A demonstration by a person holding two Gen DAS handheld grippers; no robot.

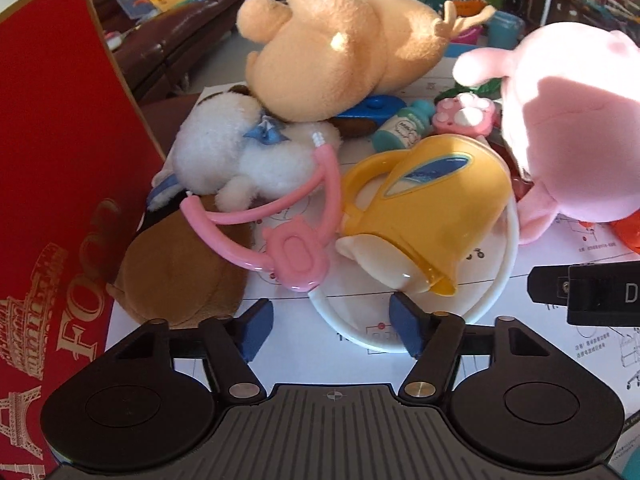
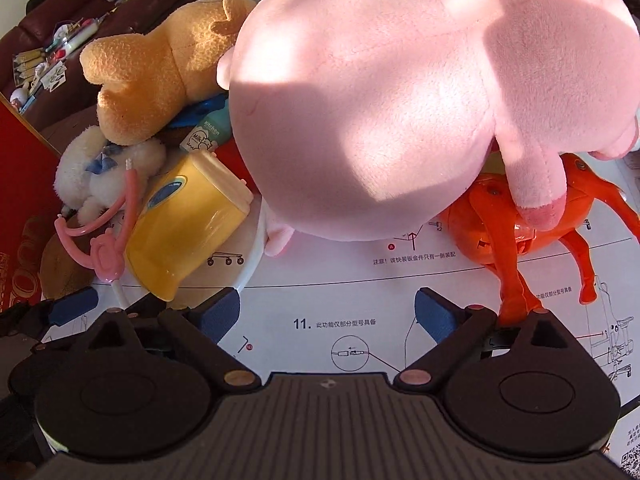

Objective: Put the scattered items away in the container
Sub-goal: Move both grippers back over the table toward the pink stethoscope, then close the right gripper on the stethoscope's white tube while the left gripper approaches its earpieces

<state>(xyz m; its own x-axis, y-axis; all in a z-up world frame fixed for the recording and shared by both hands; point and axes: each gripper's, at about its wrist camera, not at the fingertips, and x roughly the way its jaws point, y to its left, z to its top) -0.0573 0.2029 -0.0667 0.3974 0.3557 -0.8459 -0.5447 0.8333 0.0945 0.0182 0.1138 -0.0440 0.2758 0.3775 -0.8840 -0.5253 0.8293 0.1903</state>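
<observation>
The left gripper [image 1: 332,328] hung over the table with its blue pads spread apart and nothing between them. No earlier view was there to compare. Its right pad sat just at the near rim of a thin white plastic ring [image 1: 505,276] lying flat on the printed white instruction sheet [image 1: 560,360]. Straight ahead of it lay a yellow plastic toy jug [image 1: 436,208] tipped on its side, spout toward the gripper, resting partly inside the ring. Ahead and to the left, a pink plastic toy stethoscope [image 1: 296,258] leaned across a fluffy white plush dog with a blue bow [image 1: 248,148] and a brown plush toy [image 1: 180,272]. Beyond them lay a tan plush bear [image 1: 332,48] on its back. Far to the left stood the tall red cardboard box with gold lettering [image 1: 52,160], its wall close against the brown plush, leaving little room on that side.

The right gripper [image 2: 326,316] was also wide apart and empty, over a bare stretch of the sheet. A big pink plush pig [image 2: 380,100] filled the space just ahead of it. To the right, an orange plastic toy animal [image 2: 520,240] reached its legs down beside the right finger. The clear room lay between and just before the two grippers.
</observation>
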